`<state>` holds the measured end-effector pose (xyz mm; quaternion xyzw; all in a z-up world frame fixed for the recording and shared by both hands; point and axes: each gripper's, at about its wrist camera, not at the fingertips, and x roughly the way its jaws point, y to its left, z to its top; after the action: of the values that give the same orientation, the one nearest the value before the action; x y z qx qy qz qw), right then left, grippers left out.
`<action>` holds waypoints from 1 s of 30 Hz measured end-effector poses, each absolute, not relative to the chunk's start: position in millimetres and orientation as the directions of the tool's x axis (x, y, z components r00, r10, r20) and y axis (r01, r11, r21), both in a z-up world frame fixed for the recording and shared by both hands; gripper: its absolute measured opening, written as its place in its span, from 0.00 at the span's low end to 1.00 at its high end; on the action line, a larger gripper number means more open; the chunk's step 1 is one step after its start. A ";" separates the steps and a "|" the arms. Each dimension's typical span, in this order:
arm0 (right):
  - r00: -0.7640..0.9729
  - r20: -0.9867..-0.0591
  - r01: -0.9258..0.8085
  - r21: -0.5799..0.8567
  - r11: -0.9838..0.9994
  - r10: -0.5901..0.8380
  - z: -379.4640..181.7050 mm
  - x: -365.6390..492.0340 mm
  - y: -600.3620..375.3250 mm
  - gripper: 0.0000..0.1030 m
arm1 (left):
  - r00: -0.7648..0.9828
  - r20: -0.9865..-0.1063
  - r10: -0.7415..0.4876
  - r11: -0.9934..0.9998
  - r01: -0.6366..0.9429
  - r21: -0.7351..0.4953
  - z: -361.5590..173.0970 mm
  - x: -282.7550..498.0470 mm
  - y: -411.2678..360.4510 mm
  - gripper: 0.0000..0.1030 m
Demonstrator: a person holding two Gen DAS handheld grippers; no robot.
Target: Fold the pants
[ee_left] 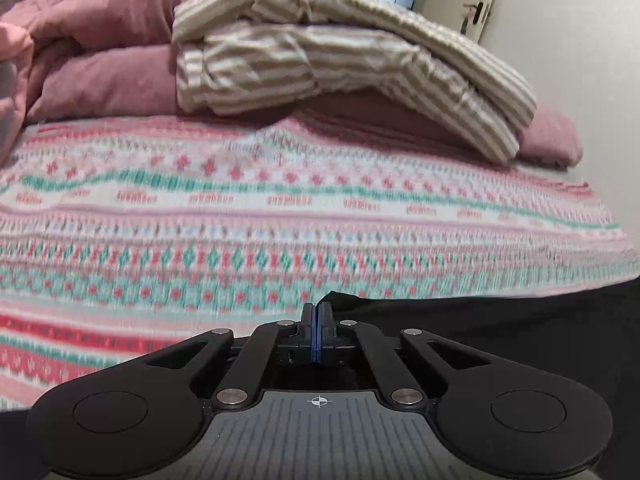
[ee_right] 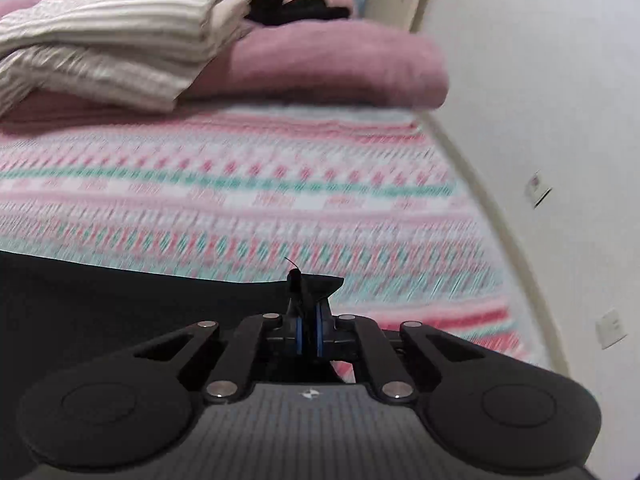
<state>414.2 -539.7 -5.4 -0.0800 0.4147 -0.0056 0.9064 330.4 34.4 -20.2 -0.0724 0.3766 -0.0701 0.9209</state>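
Lying dark across the near part of the patterned bedspread, the black pants are met by both grippers at their far edge. The left gripper is seen with its blue-lined pads pressed flat together, a small peak of black cloth rising just beyond the tips; whether fabric is caught between them cannot be told. The right gripper is closed on a corner of the pants, a ridge of cloth being pinched between the pads and a loose thread standing up from it.

Beyond the pants' edge a wide stretch of bedspread is left bare up to the pink pillows and the striped folded bedding laid over them. On the right, the bed is bounded closely by a white wall.

The near part of the pants is hidden by the gripper bodies, and their full outline is cut off. Both views are smeared by blur. A dark heap behind the pillows cannot be identified.
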 end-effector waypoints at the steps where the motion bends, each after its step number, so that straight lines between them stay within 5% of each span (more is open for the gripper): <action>1: 0.659 -0.746 -0.035 -0.163 0.986 -0.100 -3.1 423.9 -538.8 0.24 | 0.712 -0.678 -0.183 0.979 0.072 -0.189 -18.2 337.6 31.4 0.00; 7: 0.607 -0.708 0.217 -0.289 0.932 -0.361 -27.9 475.3 -550.7 0.29 | 0.730 -0.674 -0.115 0.991 0.037 -0.129 -30.0 378.5 -1.6 0.00; 9: 0.570 -0.713 0.226 -0.343 0.912 -0.409 -40.9 471.1 -550.9 0.47 | 0.723 -0.689 -0.047 0.997 -0.006 -0.075 -40.9 382.6 -7.4 0.02; 13: 0.605 -0.719 0.239 -0.246 0.939 -0.342 -15.4 432.4 -558.2 0.75 | 0.734 -0.671 -0.104 0.975 -0.059 -0.215 -30.3 360.4 32.7 0.11; 21: 0.667 -0.742 0.090 0.182 0.979 0.077 74.1 341.2 -523.4 0.80 | 0.743 -0.668 0.027 0.914 -0.289 -0.284 31.8 236.6 150.7 0.22; 30: 0.592 -0.741 -0.173 0.269 0.947 0.319 78.8 246.3 -346.3 0.88 | 0.665 -0.744 0.072 0.812 -0.473 -0.344 34.8 139.1 224.2 0.22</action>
<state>246.3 -346.3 78.8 0.0844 0.4302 0.1385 0.8881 139.1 224.2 34.8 -0.2644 0.3787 0.1560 0.8731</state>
